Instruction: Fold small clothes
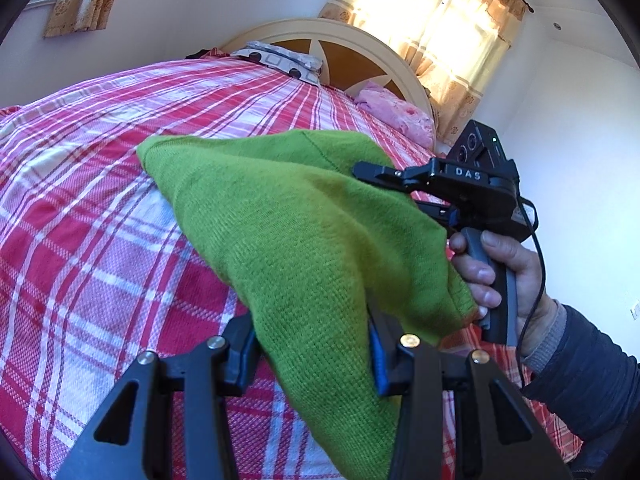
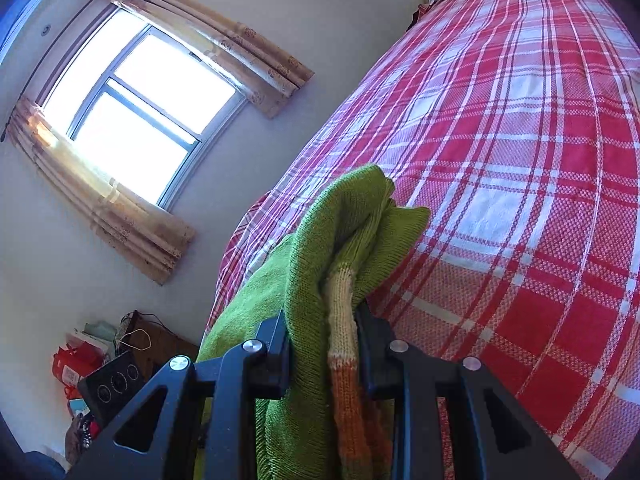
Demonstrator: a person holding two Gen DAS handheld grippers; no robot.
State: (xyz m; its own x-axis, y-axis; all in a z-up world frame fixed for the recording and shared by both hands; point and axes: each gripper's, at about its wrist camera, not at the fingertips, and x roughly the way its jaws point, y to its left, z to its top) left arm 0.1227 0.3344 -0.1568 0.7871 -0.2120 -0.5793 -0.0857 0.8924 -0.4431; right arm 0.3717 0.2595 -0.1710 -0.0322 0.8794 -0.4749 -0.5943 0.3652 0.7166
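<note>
A small green knitted garment (image 1: 288, 232) hangs lifted above the red and white plaid bed (image 1: 100, 208). My left gripper (image 1: 312, 356) is shut on its near edge. My right gripper (image 1: 376, 180), held by a hand at the right of the left wrist view, grips the garment's far right edge. In the right wrist view my right gripper (image 2: 324, 344) is shut on bunched green knit (image 2: 344, 224) with a cream and orange striped band (image 2: 342, 360) between the fingers. The garment's lower part is hidden behind the grippers.
The plaid bed (image 2: 520, 160) fills most of both views. A patterned pillow (image 1: 280, 60) and a pink pillow (image 1: 400, 112) lie by the headboard (image 1: 340, 52). Curtained windows (image 2: 136, 112) are on the walls. Clutter and a dark box (image 2: 112, 388) sit on the floor.
</note>
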